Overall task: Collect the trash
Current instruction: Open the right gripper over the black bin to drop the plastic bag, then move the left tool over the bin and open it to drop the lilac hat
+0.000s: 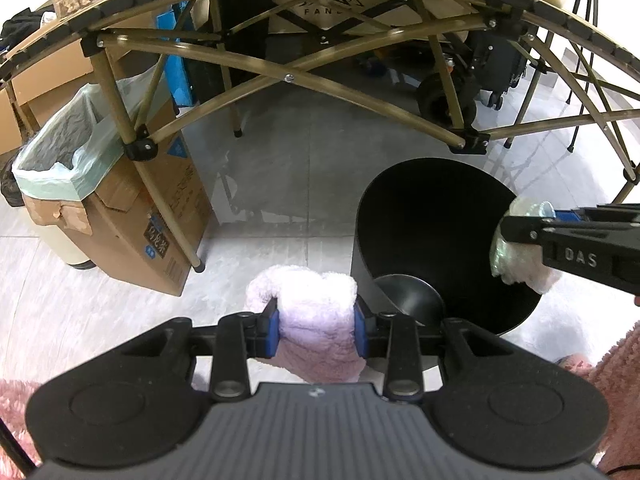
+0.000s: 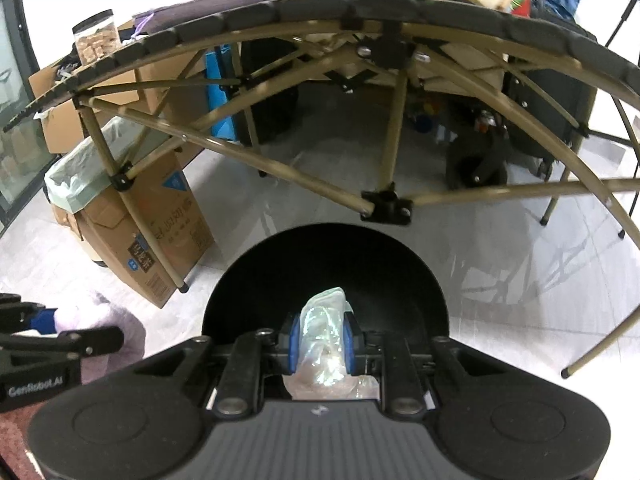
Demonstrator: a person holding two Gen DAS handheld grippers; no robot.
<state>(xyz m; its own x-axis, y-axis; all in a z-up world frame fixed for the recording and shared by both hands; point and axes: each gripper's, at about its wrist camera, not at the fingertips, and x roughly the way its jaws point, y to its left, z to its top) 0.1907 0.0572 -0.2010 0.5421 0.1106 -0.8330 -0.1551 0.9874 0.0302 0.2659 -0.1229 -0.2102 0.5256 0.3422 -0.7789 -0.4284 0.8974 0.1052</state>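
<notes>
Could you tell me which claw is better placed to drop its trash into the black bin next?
Probably the right claw: its crumpled plastic wrapper already hangs over the black bin. The left claw, gripping a fluffy lilac wad, sits beside the rim.

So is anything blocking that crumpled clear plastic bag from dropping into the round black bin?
Nothing visible does. The right gripper holds the crumpled clear plastic bag over the open mouth of the round black bin, which has no lid. The folding table's frame crosses beyond the bin, not over the bag.
</notes>
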